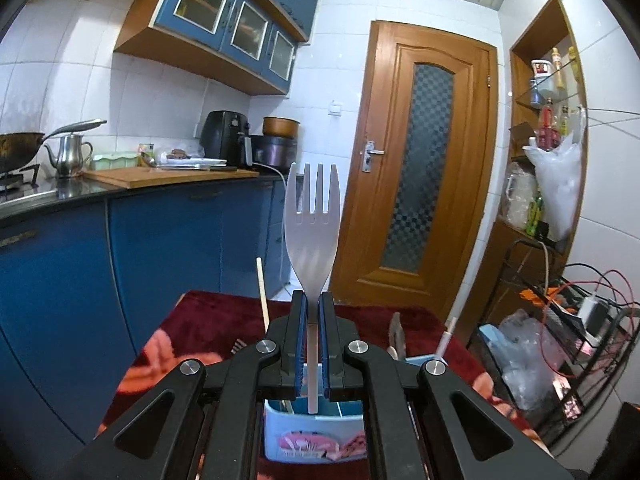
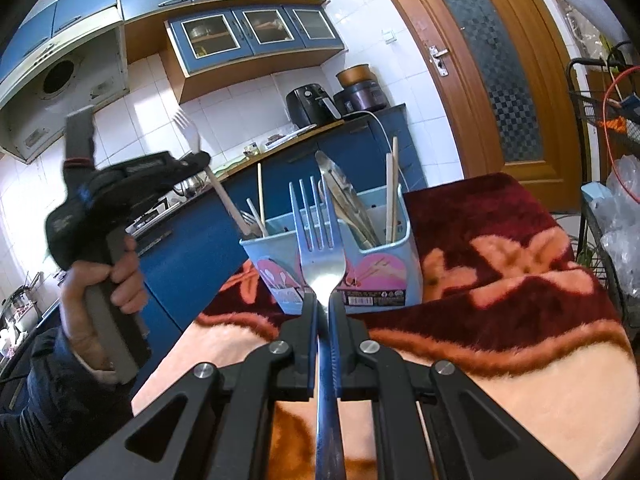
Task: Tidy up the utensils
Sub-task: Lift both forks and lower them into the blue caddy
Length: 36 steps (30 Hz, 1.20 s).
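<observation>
The left hand-held gripper (image 1: 313, 304) is clamped narrow on the slim neck of a white plastic fork (image 1: 313, 220), tines up, its handle end hanging down just above the light blue plastic utensil caddy with pink pictures (image 1: 316, 436). The right hand-held gripper (image 2: 323, 300) is likewise pinched tight on a shiny steel fork with a blue handle (image 2: 318, 240), gripped just below the bowl, the tines pointing toward the caddy, which stands near the far edge of the desk under a dark red and peach plush blanket (image 2: 500, 300). Each grip sits on a thin, smooth stem, so either fork could pivot or slide between the pads if it knocks something on the way in; the steel one looks heavier and its long handle runs back under the gripper, which would lever it loose. The caddy's compartments are already crowded with wooden chopsticks (image 2: 390, 196), a metal scoop (image 2: 340, 192) and other cutlery, so an incoming fork could catch on those tops and jam, or tip the light caddy on the soft, uneven blanket. From the right wrist view the left gripper, held in a person's hand (image 2: 104, 284), is raised up beside the caddy; both tools converging on it at once risks a clash.
</observation>
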{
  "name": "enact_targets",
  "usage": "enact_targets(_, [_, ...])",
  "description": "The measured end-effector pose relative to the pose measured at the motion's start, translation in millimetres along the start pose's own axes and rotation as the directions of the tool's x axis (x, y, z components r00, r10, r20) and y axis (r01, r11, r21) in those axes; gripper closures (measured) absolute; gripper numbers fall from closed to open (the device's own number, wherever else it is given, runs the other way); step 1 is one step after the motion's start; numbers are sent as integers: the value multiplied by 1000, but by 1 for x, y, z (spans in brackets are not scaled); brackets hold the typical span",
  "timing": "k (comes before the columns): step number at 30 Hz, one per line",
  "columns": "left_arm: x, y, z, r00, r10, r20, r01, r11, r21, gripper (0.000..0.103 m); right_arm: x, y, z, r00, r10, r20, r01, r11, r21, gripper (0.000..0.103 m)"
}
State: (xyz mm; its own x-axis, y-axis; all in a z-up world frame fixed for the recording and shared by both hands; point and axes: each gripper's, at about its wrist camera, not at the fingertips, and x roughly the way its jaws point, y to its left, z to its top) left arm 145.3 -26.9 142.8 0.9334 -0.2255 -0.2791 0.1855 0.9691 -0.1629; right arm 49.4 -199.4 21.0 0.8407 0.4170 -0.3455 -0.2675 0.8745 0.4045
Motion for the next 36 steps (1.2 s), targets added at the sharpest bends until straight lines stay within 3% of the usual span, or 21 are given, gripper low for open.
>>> enact_targets(13, [43,-1,-39,998,40,-48,-39,999,28,97,13,1,47,995,-43,93,47,998,-43,96])
enact_targets(17, [44,-5,-42,998,58,-16,-57,996,65,97,34,-2,64,991,-66,114,70,997,-27,96])
enact_targets(28, [43,0,-44,1000,29,9,-29,999,45,97,91,-4,104,957,-149,251,170,983,-66,95])
enact_targets(36, [42,5,-44,1000,11,8,-11,1000,21,97,109,-17,105,945,-194,263,214,975,-51,96])
